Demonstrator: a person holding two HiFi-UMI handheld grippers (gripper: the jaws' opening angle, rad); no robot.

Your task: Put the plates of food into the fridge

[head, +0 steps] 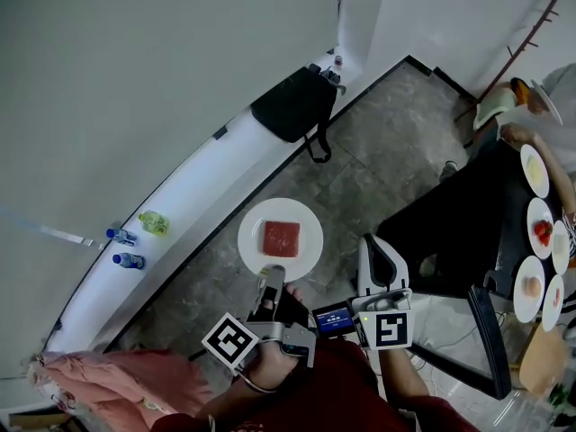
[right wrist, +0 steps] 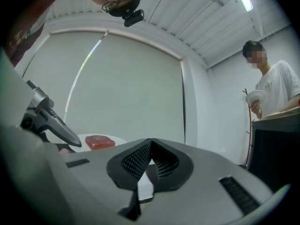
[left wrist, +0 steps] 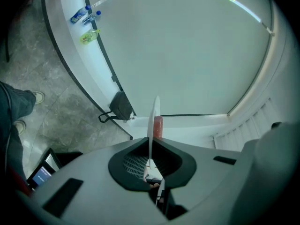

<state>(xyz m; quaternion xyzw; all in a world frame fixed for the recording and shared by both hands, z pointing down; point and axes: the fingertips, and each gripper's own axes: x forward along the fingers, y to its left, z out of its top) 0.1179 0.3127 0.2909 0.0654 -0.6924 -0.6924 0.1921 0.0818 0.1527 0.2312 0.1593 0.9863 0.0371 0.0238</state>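
Left tongs (head: 273, 277) pinch a white plate (head: 301, 216) over grey stone floor (head: 378, 160); right tongs (head: 371, 246) pressed together, empty, black tabletop (head: 468, 214) on their right.

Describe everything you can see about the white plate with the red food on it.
The white plate is round and smooth and looks like ceramic. It is held about level above the grey stone floor, touching no surface. A red, squarish block of food lies at its middle. The left gripper clamps its near rim; in the left gripper view it shows edge-on between the jaws.
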